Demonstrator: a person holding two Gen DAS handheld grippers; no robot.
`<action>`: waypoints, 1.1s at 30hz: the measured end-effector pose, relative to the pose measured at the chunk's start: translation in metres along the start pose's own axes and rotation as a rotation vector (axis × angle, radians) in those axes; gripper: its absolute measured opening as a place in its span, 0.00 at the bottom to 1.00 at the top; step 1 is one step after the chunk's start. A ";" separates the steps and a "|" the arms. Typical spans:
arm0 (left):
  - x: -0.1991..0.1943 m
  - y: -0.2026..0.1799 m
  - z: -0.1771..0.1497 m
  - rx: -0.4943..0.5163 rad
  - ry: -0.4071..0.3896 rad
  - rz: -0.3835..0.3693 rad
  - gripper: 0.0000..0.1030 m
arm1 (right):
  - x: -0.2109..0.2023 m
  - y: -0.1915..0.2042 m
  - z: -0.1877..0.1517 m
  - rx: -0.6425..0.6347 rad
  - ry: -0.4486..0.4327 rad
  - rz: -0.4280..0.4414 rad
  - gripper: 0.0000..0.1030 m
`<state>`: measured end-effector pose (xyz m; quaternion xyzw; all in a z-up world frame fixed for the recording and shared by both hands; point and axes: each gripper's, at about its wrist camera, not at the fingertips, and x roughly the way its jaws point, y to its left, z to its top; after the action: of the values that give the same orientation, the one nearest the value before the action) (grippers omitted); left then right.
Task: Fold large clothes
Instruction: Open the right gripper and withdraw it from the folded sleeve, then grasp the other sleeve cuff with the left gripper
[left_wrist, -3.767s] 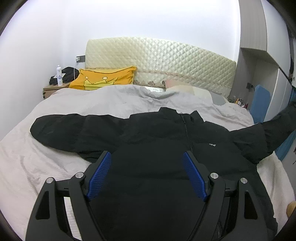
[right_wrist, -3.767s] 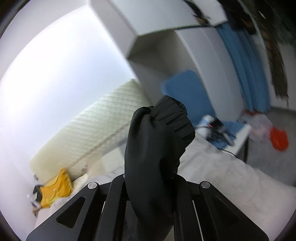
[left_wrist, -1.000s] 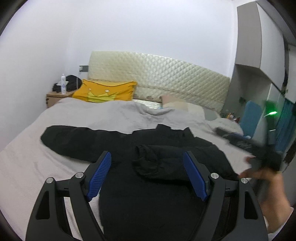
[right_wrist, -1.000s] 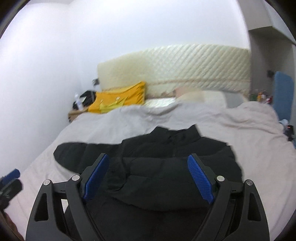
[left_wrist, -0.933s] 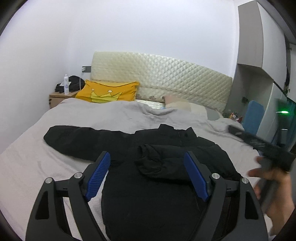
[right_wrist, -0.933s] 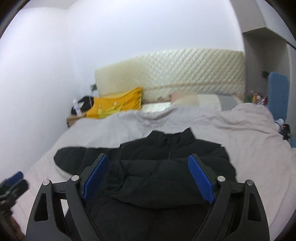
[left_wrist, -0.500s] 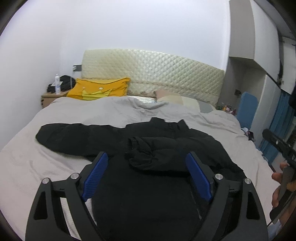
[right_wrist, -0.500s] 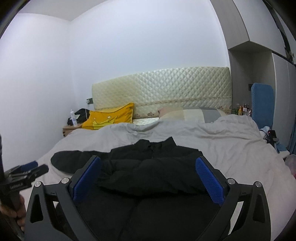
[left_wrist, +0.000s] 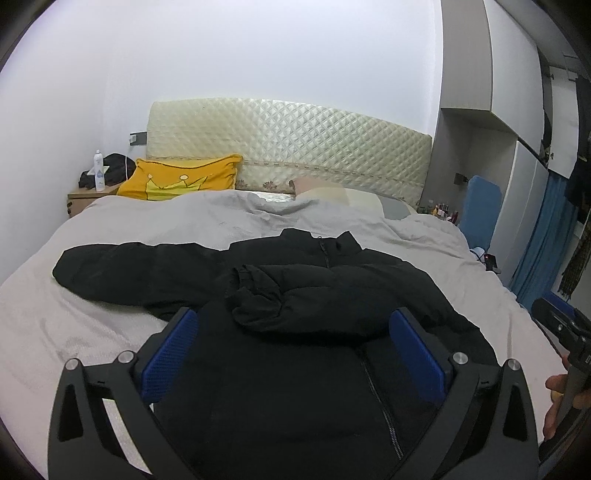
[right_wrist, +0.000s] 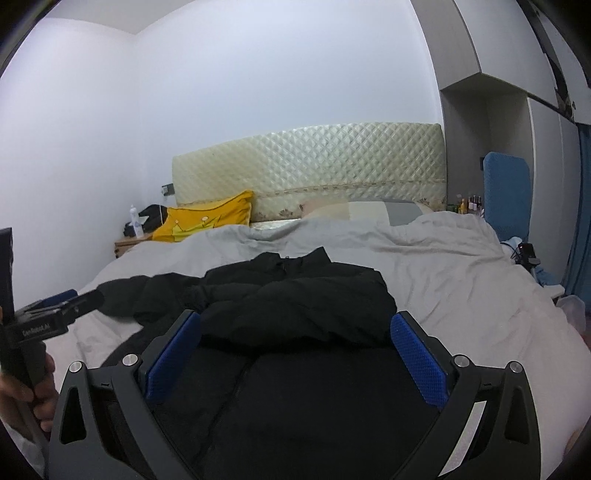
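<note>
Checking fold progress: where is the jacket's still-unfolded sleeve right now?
In the left wrist view, the unfolded sleeve lies stretched toward the left across the grey bedcover, below the yellow pillow.

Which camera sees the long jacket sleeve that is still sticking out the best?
The left wrist view: the unfolded sleeve lies in full on the bedspread, cuff to shoulder. In the right wrist view, that sleeve looks shorter and the left gripper covers its end.

At the left edge of the right wrist view, the black body of the left gripper (right_wrist: 72, 301) carries pale lettering that seems to read "GenRobot.AI", though it is small. The label on the white bottle (left_wrist: 98, 170) is too small to read.
</note>
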<state>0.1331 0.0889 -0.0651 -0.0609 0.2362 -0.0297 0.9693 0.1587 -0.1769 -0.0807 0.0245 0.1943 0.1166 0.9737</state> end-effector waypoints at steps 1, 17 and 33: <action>0.000 0.000 -0.001 -0.002 -0.002 0.003 1.00 | 0.000 -0.001 -0.001 0.006 -0.001 0.009 1.00; 0.009 0.016 -0.015 -0.037 -0.022 -0.007 1.00 | 0.006 -0.001 -0.021 0.005 0.017 -0.014 1.00; 0.053 0.125 0.022 -0.208 0.096 0.068 1.00 | -0.001 -0.023 -0.027 0.072 0.001 -0.037 1.00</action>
<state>0.1937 0.2104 -0.0860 -0.1514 0.2860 0.0252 0.9459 0.1526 -0.1998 -0.1079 0.0561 0.1995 0.0914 0.9740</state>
